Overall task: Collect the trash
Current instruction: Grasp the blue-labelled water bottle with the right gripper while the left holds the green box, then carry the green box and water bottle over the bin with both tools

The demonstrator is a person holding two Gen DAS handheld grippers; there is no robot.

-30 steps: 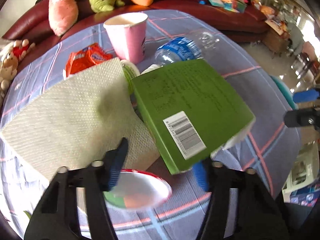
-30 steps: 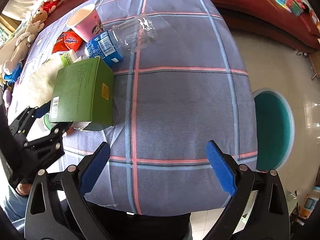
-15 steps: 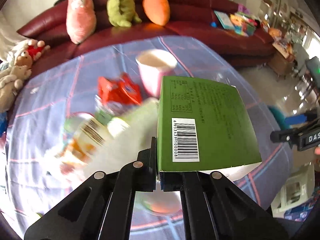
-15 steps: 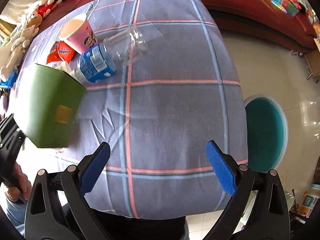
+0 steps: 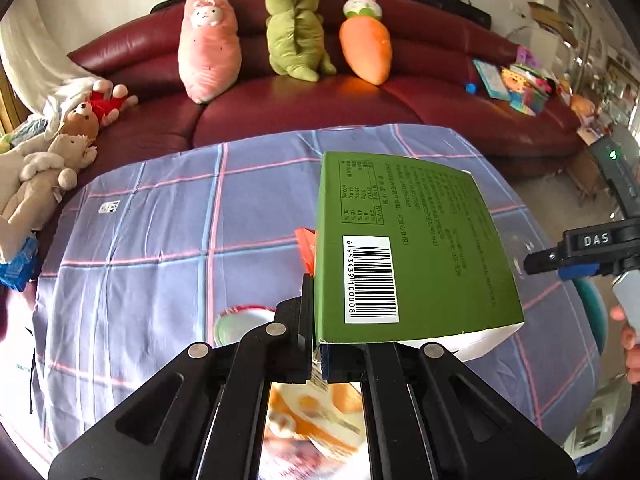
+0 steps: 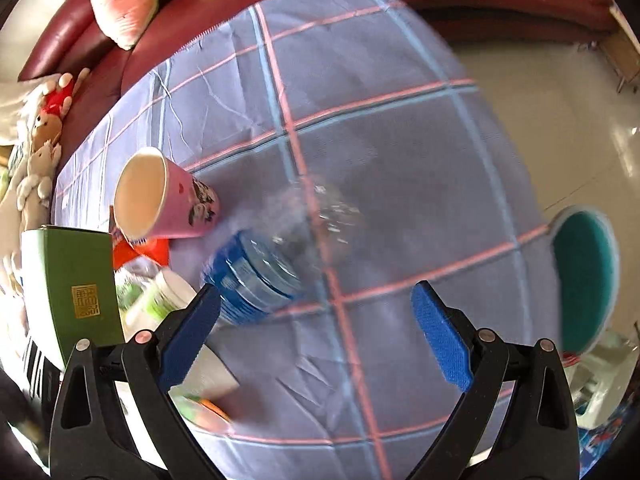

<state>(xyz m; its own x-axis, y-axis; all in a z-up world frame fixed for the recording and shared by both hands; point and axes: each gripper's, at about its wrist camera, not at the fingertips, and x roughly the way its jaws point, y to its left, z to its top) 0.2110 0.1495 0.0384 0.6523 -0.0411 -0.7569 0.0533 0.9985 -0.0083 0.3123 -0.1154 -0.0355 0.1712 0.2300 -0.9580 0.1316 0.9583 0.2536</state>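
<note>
Your left tongs (image 5: 318, 354) are matte black plastic, two angular arms with triangular cut-outs and round silver rivets near the tips. Your right tongs (image 6: 316, 332) share that black frame and silver rivets, but carry bright blue ridged pads (image 6: 440, 334) on their inner faces. At the right edge of the left view, white letters "DAS" mark the right tongs' black body.

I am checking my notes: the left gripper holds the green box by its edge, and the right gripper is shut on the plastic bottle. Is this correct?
Not quite. The right gripper is open and holds nothing; the plastic bottle lies on the tablecloth beyond its fingers, as the right wrist view shows. The left gripper does hold the green box by its edge.
</note>
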